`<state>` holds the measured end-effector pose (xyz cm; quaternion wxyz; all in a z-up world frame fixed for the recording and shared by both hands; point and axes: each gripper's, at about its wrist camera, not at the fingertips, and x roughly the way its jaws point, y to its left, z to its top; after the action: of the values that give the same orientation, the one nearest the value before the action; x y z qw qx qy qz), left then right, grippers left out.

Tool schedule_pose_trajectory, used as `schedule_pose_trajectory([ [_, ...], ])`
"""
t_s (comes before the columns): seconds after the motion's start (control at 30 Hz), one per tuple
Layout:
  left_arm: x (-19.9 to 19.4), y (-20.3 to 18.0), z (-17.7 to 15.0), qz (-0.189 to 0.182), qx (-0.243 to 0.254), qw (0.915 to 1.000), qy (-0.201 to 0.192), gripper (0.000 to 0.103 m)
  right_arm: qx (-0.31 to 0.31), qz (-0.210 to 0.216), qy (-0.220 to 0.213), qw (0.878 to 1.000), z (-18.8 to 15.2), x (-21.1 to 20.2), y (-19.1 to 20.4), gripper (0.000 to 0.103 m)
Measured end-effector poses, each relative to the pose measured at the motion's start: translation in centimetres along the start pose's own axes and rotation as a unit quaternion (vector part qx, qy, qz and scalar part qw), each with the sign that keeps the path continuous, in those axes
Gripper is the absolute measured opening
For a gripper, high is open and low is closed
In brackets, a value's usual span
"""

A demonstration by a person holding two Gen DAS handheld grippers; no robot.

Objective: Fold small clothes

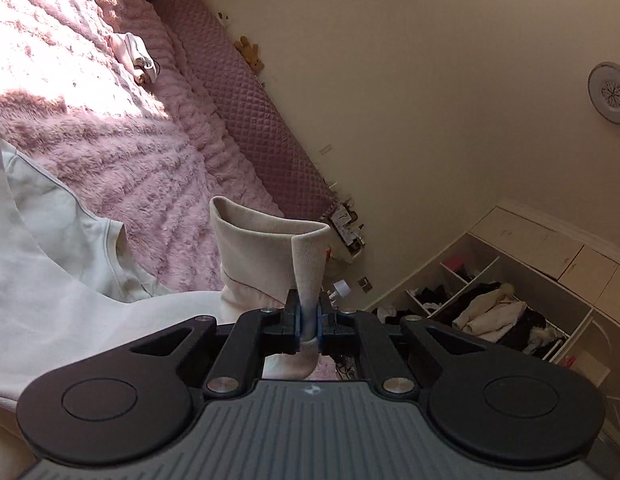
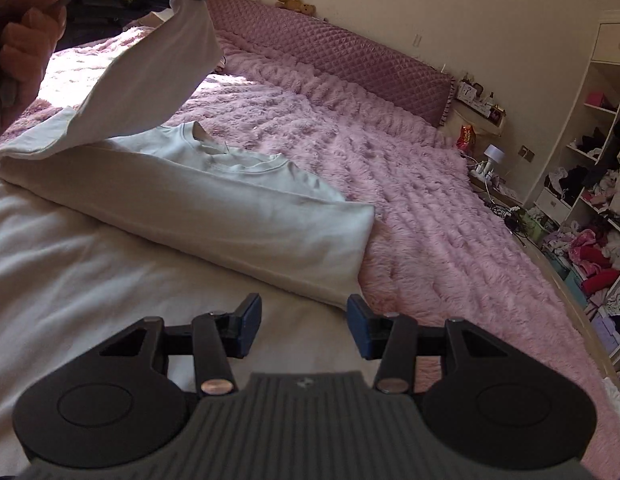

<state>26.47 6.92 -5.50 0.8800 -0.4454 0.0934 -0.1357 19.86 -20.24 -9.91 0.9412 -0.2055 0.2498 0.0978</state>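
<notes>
Left hand-held gripper [image 1: 308, 322] is clamped on the sleeve cuff [image 1: 265, 248] of the white sweatshirt [image 2: 213, 200]; blue pads pinch the ribbed fabric, and the cuff stands up and curls just past the fingertips. In the right wrist view I see that same gripper at top left, held by a hand [image 2: 25, 36], with the sleeve hanging from it in a slope down to the garment's shoulder.

Sweatshirt lies flat on the pink fluffy bed cover [image 2: 410, 200], neckline [image 2: 213, 146] pointing toward the quilted headboard [image 2: 330, 48]. The other sleeve is folded across the chest and ends near the cover's edge of the shirt.

Right hand-held gripper [image 2: 303, 330] hovers over the shirt body, near its right-hand side; jaws are opening, about half wide, nothing between the pads [image 2: 249, 326]. The folded sleeve's end sits just beyond its fingertips, not touching as far as I can tell.

Shelves [image 2: 598, 184] stuffed with clothes at far right, soft toys [image 2: 295, 3] on top of the headboard.
</notes>
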Motion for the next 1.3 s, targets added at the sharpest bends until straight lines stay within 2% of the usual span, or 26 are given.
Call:
schedule_pose_trajectory([
  [0.1,3.7,1.8,-4.9,0.041,0.026,0.9965,0.068,0.007,0.014,-0.007,0.015,1.0,-1.5,0.2,-1.7,0.043],
  [0.2,6.0,2.8,-9.2,0.078,0.071,0.9854,0.134,0.007,0.025,-0.009,0.029,0.999,-2.7,0.6,-2.6,0.043],
  [0.3,6.8,2.3,-11.1,0.09,0.105,0.9743,0.178,0.019,0.03,-0.013,0.035,0.999,-3.5,0.7,-3.3,0.043],
  [0.33,6.9,2.0,-11.2,0.087,0.113,0.9717,0.188,0.031,0.031,-0.014,0.035,0.999,-3.6,0.8,-3.5,0.043],
  [0.37,6.8,1.3,-11.2,0.084,0.124,0.9688,0.198,0.043,0.034,-0.017,0.037,0.999,-3.7,0.9,-3.7,0.043],
  [0.47,5.2,-1.8,-10.4,0.06,0.171,0.9597,0.215,0.049,0.066,-0.019,0.032,0.997,-3.2,1.4,-4.8,0.043],
  [0.57,1.1,-4.2,-7.9,0.035,0.213,0.9582,0.188,0.062,0.109,-0.006,0.011,0.994,-2.0,1.9,-6.1,0.043],
  [0.67,-2.3,-4.0,-4.4,0.058,0.256,0.9511,0.163,0.066,0.153,0.039,-0.014,0.987,-0.6,3.4,-7.4,0.042],
  [0.73,-4.9,-2.6,-1.4,0.104,0.292,0.9391,0.15,0.066,0.192,0.076,-0.016,0.978,0.2,5.2,-8.1,0.043],
  [0.77,-5.9,-1.8,-0.3,0.127,0.31,0.9308,0.147,0.066,0.215,0.098,-0.019,0.971,0.6,6.3,-8.5,0.043],
  [0.87,-8.8,0.7,2.4,0.218,0.377,0.887,0.152,0.066,0.266,0.15,-0.01,0.952,1.5,9.9,-8.9,0.045],
  [0.97,-11.1,3.4,3.7,0.276,0.434,0.8422,0.163,0.066,0.312,0.166,0.033,0.935,2.3,14.2,-8.6,0.052],
  [1.0,-11.4,4.3,3.7,0.288,0.446,0.8297,0.173,0.066,0.323,0.166,0.04,0.931,2.3,14.9,-8.6,0.055],
  [1.1,-11.0,6.3,3.4,0.303,0.464,0.8056,0.21,0.063,0.361,0.182,0.062,0.913,2.4,17.2,-8.0,0.056],
  [1.2,-10.0,7.8,2.6,0.298,0.486,0.7842,0.246,0.058,0.371,0.184,0.066,0.908,2.6,17.8,-7.5,0.056],
  [1.23,-9.7,8.2,2.0,0.294,0.507,0.7673,0.259,0.058,0.368,0.185,0.067,0.909,2.5,17.7,-7.5,0.054],
  [1.27,-9.4,8.1,1.5,0.292,0.525,0.7547,0.264,0.058,0.362,0.186,0.068,0.911,2.7,17.7,-7.2,0.051],
  [1.3,-9.3,8.5,1.1,0.289,0.548,0.7393,0.264,0.058,0.355,0.188,0.07,0.913,2.9,17.8,-7.0,0.043],
])
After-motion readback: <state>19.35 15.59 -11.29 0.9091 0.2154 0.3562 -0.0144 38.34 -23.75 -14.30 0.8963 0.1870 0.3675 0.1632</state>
